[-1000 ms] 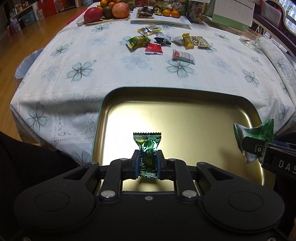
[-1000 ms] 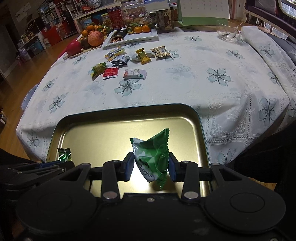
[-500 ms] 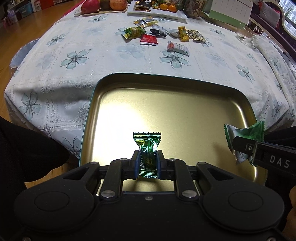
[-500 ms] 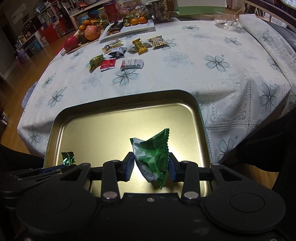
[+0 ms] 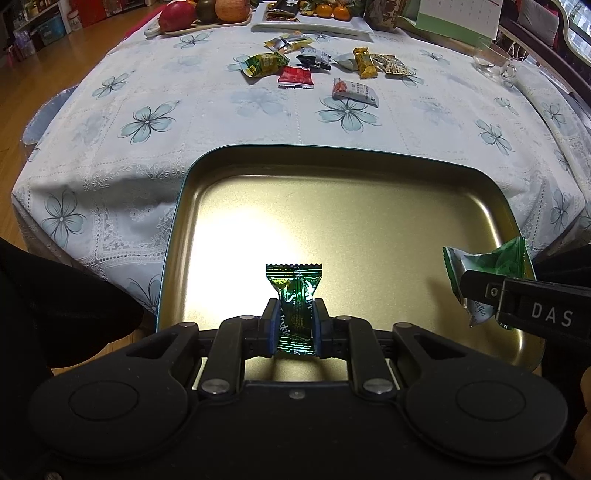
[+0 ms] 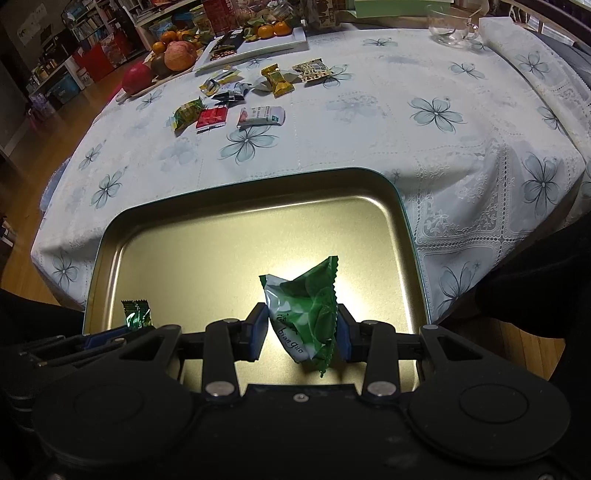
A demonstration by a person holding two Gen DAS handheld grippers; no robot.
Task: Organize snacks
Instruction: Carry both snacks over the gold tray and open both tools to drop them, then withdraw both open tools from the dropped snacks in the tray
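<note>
The left gripper (image 5: 294,328) clamps a dark-green foil candy (image 5: 294,295); the right gripper (image 6: 302,332) clamps a green-white packet (image 6: 308,310) printed "bianguo", "DAS" on its finger.

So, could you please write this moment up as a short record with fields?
left gripper: shut on dark green foil candy
right gripper: shut on green-and-white snack packet
both grippers: above gold tray
tray floor: bare where visible
loose snacks: red packet, yellow bar and others on floral tablecloth
background: fruit board, white plate
</note>
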